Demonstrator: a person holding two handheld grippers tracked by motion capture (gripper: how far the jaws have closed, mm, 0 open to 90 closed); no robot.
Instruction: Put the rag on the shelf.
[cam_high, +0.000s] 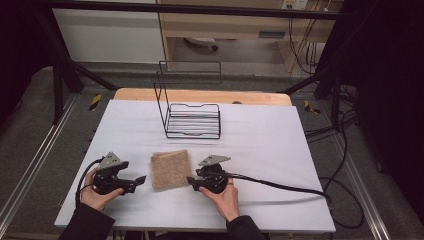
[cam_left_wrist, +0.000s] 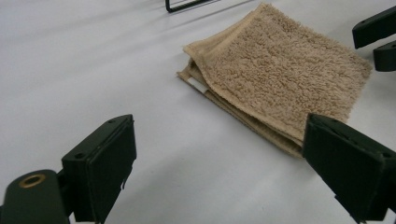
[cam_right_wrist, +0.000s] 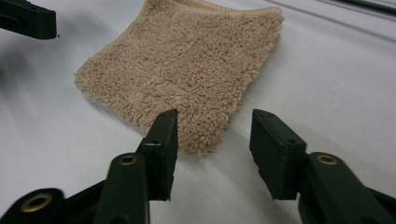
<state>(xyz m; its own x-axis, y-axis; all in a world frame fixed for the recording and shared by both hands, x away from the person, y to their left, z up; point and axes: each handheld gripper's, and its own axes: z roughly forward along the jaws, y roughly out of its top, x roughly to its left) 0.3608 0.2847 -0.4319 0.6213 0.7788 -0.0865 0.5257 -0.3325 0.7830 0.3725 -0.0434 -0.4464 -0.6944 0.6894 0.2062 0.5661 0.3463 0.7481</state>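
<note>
Scene: a person sits at a white table, a two-jaw gripper in each hand, with a folded towel lying between them.
Towel: a tan terry towel, folded into a thick near-square pad, lies flat near the front edge of the table, about midway along it.
Towel's direction: it has barely any long axis; its sides run nearly square with the table edges, turned slightly. In the left gripper view the stacked loose layers and a small white label face the left gripper (so the fold is probably on the other side).
Left gripper: the left gripper hovers just beside the towel's left edge, jaws wide apart and holding nothing.
Right gripper: the right gripper sits at the towel's front right corner, jaws parted and empty, one jaw tip over the pile and the other over bare table.
Rack: a black wire rack stands well behind the towel, toward the far edge, with nothing in it.
Step in hand: reaching to take hold of the towel, by my judgement.
Doing it well: lower each gripper until one jaw slides under all the layers, then close on the whole stack, so that it stays folded.
</note>
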